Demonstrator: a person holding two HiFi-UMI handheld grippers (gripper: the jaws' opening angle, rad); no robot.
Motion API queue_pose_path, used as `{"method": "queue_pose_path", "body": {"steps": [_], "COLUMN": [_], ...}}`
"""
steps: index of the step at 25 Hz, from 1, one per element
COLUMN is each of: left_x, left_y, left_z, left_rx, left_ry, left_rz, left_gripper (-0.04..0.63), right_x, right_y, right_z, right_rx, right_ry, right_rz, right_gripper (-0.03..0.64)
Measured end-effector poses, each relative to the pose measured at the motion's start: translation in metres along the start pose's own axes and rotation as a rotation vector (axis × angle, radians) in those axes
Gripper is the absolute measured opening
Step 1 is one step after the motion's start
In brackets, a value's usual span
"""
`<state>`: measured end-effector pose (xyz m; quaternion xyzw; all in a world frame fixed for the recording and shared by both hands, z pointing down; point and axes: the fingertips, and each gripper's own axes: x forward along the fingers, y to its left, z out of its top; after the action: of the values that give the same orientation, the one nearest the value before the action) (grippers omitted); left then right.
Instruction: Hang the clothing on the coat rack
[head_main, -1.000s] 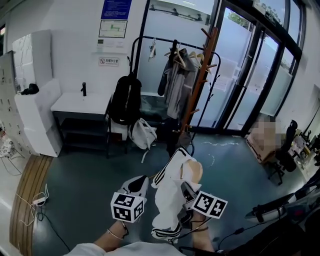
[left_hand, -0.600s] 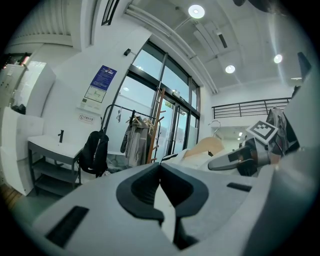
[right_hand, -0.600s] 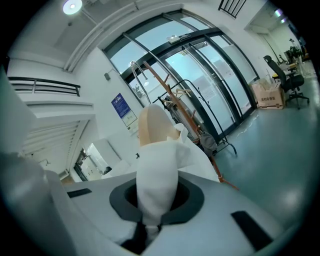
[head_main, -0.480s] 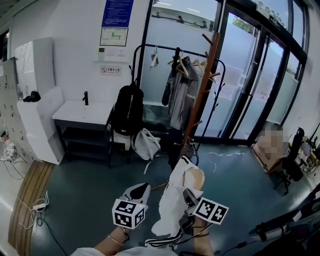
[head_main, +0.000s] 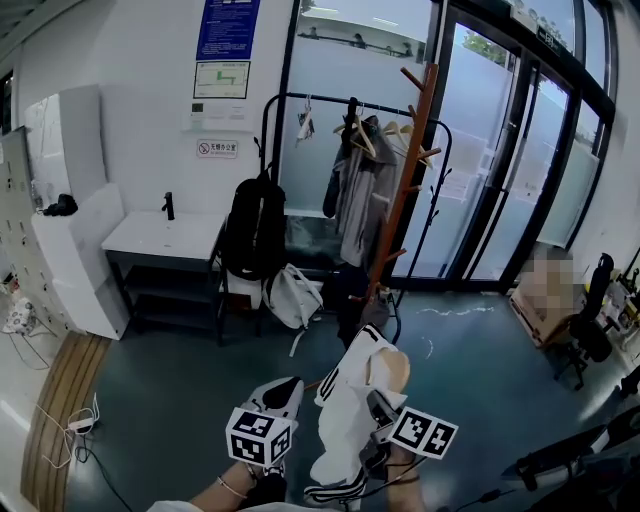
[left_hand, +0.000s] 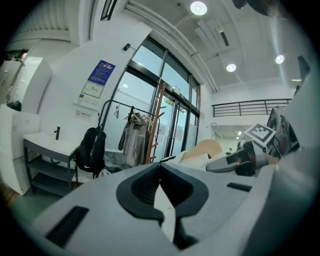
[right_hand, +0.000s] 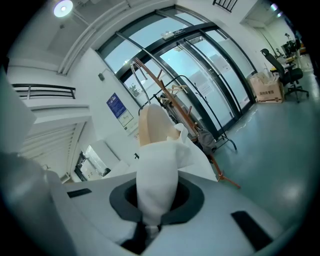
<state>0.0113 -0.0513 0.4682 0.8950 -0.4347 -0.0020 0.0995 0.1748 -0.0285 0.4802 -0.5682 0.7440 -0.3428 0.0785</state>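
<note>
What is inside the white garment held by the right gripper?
A tan hanger: one rounded end pokes out of the white garment. The rest of it is hidden under the cloth.

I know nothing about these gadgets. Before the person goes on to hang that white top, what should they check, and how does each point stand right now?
1. Grip on the white top: ok, the right tongs pinch its cloth.
2. Hook of the hanger free: cannot tell, only its tan shoulder shows.
3. Help from the left tongs: ok, shut on nothing.
4. Free peg on the wooden coat rack: ok, the top one looks bare.
5. Rack within reach: not ok, it stands well ahead across the floor.
6. Way clear: cannot tell, a white bag lies near the rack's foot.
</note>
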Motion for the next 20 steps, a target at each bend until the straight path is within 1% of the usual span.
{"method": "queue_pose_path", "body": {"steps": [5,9,14,20], "left_x": [0.028,0.056,0.089,0.134], "left_y": [0.010,0.027,0.050,0.074], "left_z": [-0.001,0.005,0.028,0.051], "left_rx": [-0.012,-0.016,-0.032,-0.034], "left_ry": [-0.018,-0.035,-0.089,-0.097], "left_rz": [-0.020,-0.033,-0.067,-0.097], "left_gripper": [0.009,0.009,0.009,0.009], "right_x": [0.020,0.047,0.083,0.123], "right_y": [-0.010,-0.009,-0.006,-0.005], "right_z": [0.011,0.022,0.040,0.066], "right_rx": [0.001,-0.018,-0.039,-0.041], "right_ry": [-0.002,-0.002,0.004,0.014], "right_rz": [-0.023,-0.019,-0.019,-0.024], "right_gripper": [0.037,0.037,0.037,0.037]}}
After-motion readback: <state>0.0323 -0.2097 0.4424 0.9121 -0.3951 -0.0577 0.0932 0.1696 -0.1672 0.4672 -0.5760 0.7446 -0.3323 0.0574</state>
